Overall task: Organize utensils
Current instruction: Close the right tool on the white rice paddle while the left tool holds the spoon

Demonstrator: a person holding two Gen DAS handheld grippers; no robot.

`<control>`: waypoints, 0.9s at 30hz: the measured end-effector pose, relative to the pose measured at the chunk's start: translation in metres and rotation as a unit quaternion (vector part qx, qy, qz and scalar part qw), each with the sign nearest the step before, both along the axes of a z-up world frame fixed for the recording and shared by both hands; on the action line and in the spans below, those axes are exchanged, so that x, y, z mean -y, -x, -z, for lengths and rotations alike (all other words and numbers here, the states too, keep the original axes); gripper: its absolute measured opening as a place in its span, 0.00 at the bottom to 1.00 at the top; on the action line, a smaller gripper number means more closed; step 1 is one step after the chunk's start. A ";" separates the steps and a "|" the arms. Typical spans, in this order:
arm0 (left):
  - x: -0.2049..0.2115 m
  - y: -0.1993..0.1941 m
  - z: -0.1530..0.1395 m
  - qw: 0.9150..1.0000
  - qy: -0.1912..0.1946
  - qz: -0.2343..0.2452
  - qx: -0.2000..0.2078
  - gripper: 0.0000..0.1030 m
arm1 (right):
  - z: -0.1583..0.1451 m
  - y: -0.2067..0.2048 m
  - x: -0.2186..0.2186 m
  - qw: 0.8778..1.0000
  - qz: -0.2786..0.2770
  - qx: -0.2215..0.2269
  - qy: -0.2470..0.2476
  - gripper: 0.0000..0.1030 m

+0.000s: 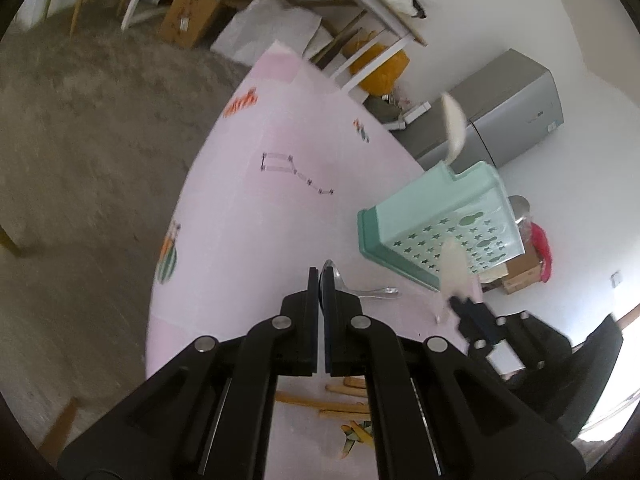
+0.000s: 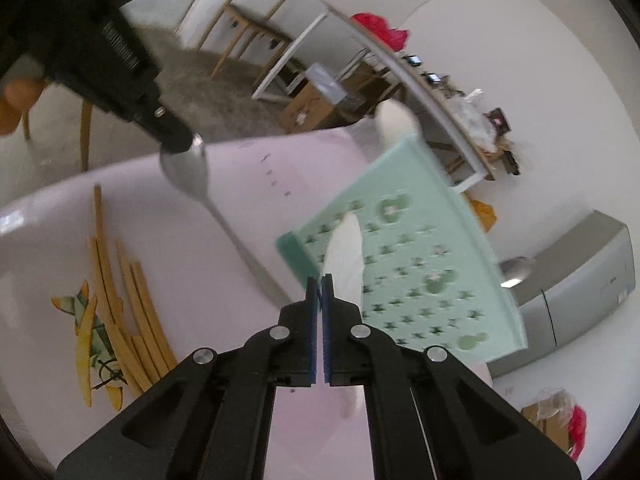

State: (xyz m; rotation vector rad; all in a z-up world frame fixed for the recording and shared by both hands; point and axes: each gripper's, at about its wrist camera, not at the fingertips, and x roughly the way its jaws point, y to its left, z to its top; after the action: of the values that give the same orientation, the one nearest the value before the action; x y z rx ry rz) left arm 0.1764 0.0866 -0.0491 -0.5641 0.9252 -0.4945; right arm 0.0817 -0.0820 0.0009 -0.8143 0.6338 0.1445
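black tongs (image 2: 320, 286) clamp white ladle (image 2: 346, 256) | perforated mint tray (image 2: 460, 216)

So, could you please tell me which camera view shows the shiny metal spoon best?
The right wrist view: the shiny metal spoon shows its whole bowl and long handle, with the left gripper shut on the bowl's edge. The left wrist view shows only parts of the spoon beyond that gripper's fingers.

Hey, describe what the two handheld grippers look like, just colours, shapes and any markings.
Both the left gripper and the right gripper are matte black, with angular linkage arms joined by round silver pivot pins. Their jaws are flat, narrow plates with dark blue pads on the inner faces. Seen from the right wrist camera, the left gripper's body carries a white barcode-like label. No cables or sleeves show.
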 end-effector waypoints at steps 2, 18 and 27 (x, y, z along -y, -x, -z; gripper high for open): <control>-0.001 0.007 -0.012 0.999 -0.021 -0.009 0.023 0.01 | -0.012 0.005 0.005 1.000 0.006 0.014 -0.017 0.02; 0.006 0.082 -0.137 0.970 -0.133 -0.038 0.201 0.01 | -0.064 0.055 0.052 0.984 0.051 0.123 -0.116 0.02; 0.027 0.085 -0.217 0.940 -0.148 -0.017 0.307 0.01 | -0.095 0.070 0.095 0.959 0.121 0.165 -0.197 0.02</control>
State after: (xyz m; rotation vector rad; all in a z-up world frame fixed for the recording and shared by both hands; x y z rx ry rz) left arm 0.0910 0.0601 0.1683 -0.1281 0.3762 -0.4508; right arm 0.0120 -0.1774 0.0958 -0.3578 0.3663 -0.0874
